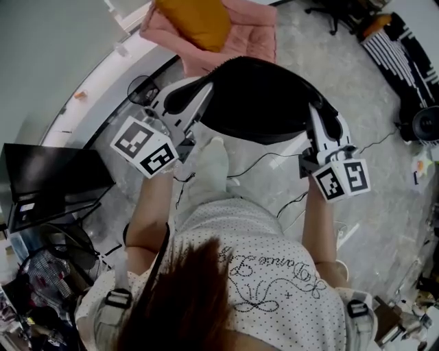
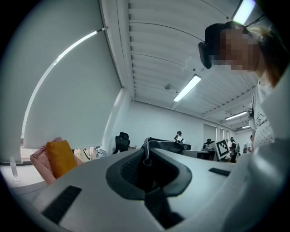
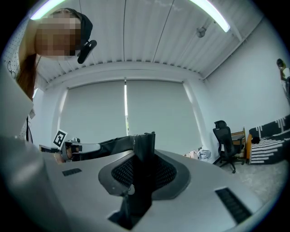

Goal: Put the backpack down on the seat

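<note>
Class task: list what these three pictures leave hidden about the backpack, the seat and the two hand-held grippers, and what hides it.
1. Head view: the pink seat is cut by the top edge and partly covered by the orange cushion and the backpack.
2. Head view: any gap between backpack and seat, hidden by the backpack itself.
3. Gripper views: which backpack part the left hand-held gripper and right hand-held gripper clamp; only a dark band shows.

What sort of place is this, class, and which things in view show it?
Probably an open-plan office or lab: a black office chair, a long ceiling strip light, and several people at the far end.
</note>
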Action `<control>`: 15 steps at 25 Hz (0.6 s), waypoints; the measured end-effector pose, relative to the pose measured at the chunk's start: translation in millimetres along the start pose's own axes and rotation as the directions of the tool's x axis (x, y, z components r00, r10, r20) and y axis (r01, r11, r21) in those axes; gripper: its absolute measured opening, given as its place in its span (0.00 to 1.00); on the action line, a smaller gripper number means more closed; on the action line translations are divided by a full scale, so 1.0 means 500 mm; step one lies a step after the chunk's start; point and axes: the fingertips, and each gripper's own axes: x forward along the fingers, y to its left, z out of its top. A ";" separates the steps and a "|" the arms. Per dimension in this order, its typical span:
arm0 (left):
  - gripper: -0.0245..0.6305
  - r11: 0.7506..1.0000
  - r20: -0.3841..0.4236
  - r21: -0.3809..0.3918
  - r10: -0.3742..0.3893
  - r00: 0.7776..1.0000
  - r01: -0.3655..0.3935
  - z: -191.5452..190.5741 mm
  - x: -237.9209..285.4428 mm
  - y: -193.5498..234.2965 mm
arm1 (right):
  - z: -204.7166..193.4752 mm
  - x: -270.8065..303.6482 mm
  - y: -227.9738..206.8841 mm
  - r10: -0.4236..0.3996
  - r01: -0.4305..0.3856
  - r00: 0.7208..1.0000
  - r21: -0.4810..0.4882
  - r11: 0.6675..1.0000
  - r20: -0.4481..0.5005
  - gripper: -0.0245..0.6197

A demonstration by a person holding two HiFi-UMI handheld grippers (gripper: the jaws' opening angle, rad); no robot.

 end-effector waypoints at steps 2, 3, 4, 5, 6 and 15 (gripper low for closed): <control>0.08 1.000 0.001 -0.003 -0.005 1.000 0.005 0.001 0.020 0.019 | 0.000 0.019 -0.016 -0.005 0.005 1.000 0.004 1.000 -0.001 0.16; 0.08 1.000 0.002 -0.005 -0.008 1.000 0.009 0.001 0.031 0.031 | 0.000 0.031 -0.024 -0.009 0.009 1.000 0.005 1.000 -0.002 0.16; 0.08 1.000 0.002 -0.006 -0.012 1.000 0.012 0.002 0.041 0.044 | -0.001 0.044 -0.032 -0.012 0.012 1.000 0.006 1.000 -0.002 0.16; 0.08 1.000 0.003 -0.007 -0.016 1.000 0.016 0.002 0.053 0.058 | -0.001 0.058 -0.041 -0.014 0.014 1.000 0.007 1.000 -0.002 0.16; 0.08 1.000 0.004 -0.009 -0.020 1.000 0.020 0.003 0.066 0.073 | -0.001 0.074 -0.051 -0.017 0.017 1.000 0.007 1.000 -0.003 0.16; 0.08 0.997 0.011 -0.022 -0.076 0.997 0.076 0.045 0.198 0.286 | 0.014 0.298 -0.141 -0.069 0.069 0.998 0.001 0.998 0.005 0.16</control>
